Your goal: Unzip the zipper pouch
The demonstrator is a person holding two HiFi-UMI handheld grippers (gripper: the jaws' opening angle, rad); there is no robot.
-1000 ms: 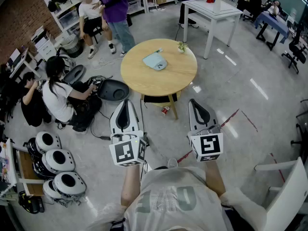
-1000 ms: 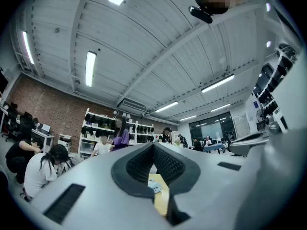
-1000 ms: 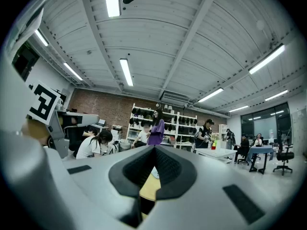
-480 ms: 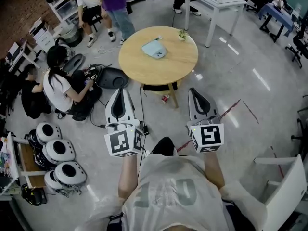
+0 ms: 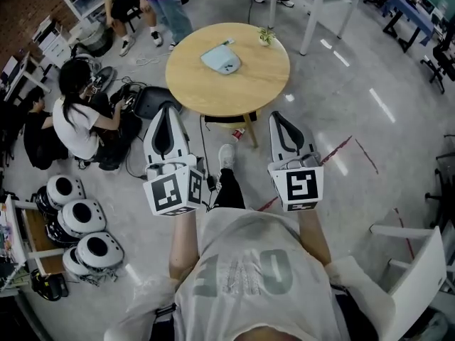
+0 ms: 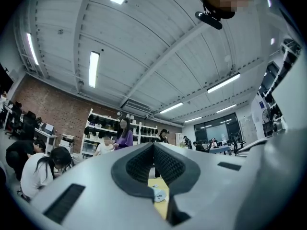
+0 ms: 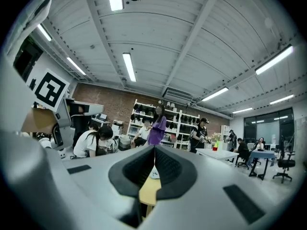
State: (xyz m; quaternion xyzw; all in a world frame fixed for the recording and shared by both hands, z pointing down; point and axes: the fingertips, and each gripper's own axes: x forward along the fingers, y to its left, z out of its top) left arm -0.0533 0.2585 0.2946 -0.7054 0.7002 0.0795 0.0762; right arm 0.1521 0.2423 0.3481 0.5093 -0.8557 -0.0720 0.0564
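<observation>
Left tongs [image 5: 165,112] and right tongs [image 5: 279,117]: both pressed together, nothing between them, held side by side in front of the person's chest. Against the earlier pictures both have advanced toward the round bench [image 5: 249,91], which now lies just past their tips, and a shoe [image 5: 226,156] has come forward on the floor between them. Zipper pouch [image 5: 220,60]: pale blue, flat on the bench's far half, well apart from both tongs, untouched. Small potted plant [image 5: 266,36]: at the bench's far edge. Head view only: red can [image 5: 238,133] under the bench, seated person [image 5: 75,123], white domed units [image 5: 84,217]. Gripper views only: strip-lit ceiling [image 6: 144,47], brick wall [image 7: 110,104], shelving [image 7: 172,121].
</observation>
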